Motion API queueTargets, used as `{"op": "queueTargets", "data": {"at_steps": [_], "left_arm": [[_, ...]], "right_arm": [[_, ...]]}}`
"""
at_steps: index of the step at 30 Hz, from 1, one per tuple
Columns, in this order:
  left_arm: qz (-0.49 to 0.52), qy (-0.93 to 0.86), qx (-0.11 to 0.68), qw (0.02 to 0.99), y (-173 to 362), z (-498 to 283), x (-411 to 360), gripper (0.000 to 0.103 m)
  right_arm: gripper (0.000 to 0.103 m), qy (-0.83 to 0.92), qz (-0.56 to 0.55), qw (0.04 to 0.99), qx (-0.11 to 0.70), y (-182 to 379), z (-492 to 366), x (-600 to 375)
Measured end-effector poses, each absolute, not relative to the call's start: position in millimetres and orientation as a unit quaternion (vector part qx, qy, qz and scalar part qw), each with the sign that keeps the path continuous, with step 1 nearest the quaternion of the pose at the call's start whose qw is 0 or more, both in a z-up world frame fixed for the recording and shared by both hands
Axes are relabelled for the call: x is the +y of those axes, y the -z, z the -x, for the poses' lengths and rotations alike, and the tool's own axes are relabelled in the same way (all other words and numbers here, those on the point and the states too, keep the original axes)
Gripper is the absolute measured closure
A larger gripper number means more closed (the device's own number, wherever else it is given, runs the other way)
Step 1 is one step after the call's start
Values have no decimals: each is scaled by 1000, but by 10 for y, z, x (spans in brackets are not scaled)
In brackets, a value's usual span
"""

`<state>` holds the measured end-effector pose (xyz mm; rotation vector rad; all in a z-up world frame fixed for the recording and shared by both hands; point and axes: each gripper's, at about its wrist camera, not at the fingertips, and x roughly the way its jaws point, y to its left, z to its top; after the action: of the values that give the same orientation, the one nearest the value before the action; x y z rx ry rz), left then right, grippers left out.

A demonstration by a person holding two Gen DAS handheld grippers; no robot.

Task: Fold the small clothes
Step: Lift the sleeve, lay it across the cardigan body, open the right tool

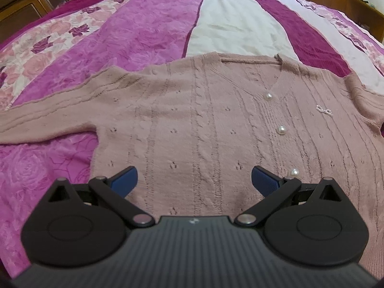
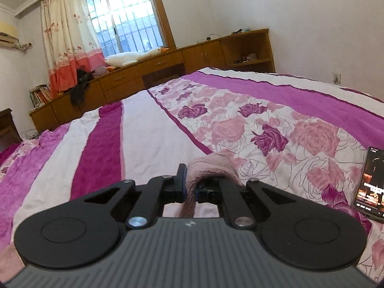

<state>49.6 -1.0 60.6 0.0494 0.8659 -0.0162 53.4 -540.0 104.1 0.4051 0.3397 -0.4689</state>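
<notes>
the left gripper [image 1: 194, 180] hangs just above the lower front of the pink sweater [image 1: 204, 120], its blue fingers [image 1: 124, 180] spread wide and holding nothing. the sweater lies flat and face up on the bed [image 1: 144, 36], with one sleeve [image 1: 48, 120] stretched out to the side and three pearl buttons [image 1: 281, 129] going down from the v neck. the right gripper [image 2: 190, 187] is clenched on a rolled piece of the same pink knit [image 2: 208, 165], probably a cuff or the end of the other sleeve, but i cannot tell which part exactly. a phone [image 2: 370, 184] with its screen on lies on the bed close to the right gripper. farther away, a long wooden cabinet [image 2: 156, 72] stands along the wall under the window [image 2: 124, 16], with a white goose toy [image 2: 129, 57] on top and a curtain [image 2: 64, 36] beside it. the sweater looks soft, light and stretchy, so i think it will sag and pull out of shape if it is lifted at only one point. the knit is fuzzy and should not slip between the fingers, but the loose stitches may catch on them. it seems better to take hold at the thick ribbed edges, such as the cuff, the hem or the shoulder seam, and to avoid the buttons and the small bead bow [image 1: 324, 110], which look fragile.
</notes>
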Motion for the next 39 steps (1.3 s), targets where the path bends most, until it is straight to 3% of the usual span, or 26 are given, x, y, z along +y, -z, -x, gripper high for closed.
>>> {"op": "queueTargets", "data": {"at_steps": [13, 28, 39], "left_arm": [[-15, -5, 414, 910, -758, -482, 228, 0], [-7, -17, 391, 920, -891, -416, 557, 0], [14, -36, 387, 921, -873, -450, 935, 0]], "right_arm": [[96, 164, -202, 953, 155, -1451, -536, -4704], [96, 42, -181, 969, 159, -1860, -867, -3179], [96, 8, -188, 965, 185, -1805, -1176, -2005]]}}
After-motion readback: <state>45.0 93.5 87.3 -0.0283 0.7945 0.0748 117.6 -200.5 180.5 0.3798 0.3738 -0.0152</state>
